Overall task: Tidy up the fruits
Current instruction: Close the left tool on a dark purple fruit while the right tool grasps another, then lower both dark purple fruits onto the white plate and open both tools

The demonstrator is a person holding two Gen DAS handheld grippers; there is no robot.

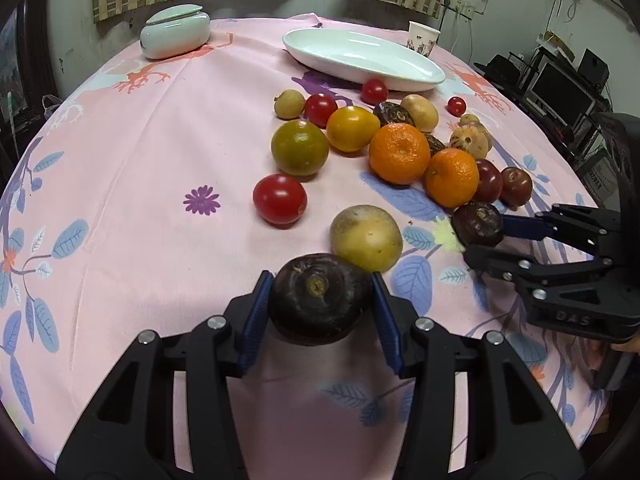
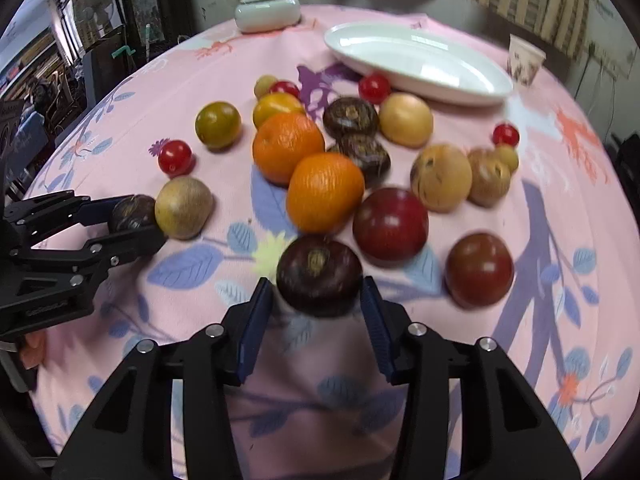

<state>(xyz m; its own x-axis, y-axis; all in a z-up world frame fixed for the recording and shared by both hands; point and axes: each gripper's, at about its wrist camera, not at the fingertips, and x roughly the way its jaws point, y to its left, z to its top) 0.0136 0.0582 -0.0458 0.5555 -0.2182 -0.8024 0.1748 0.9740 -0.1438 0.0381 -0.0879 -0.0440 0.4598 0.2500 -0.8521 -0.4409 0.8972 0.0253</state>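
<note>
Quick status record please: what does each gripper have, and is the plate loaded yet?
left gripper: shut on a dark water chestnut, beside a yellow-brown fruit
right gripper: shut on another dark water chestnut
white plate: nothing on it
oranges: two, on the pink tablecloth among the loose fruit
paper cup: upright behind plate

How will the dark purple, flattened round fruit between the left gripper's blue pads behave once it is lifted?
The dark purple, flattened round fruit looks firm and smooth-skinned, so it should probably hold shape but might slip between the left gripper pads. Its squat form likely rolls less than the yellow-green round fruit touching it, which may be nudged and roll.
</note>
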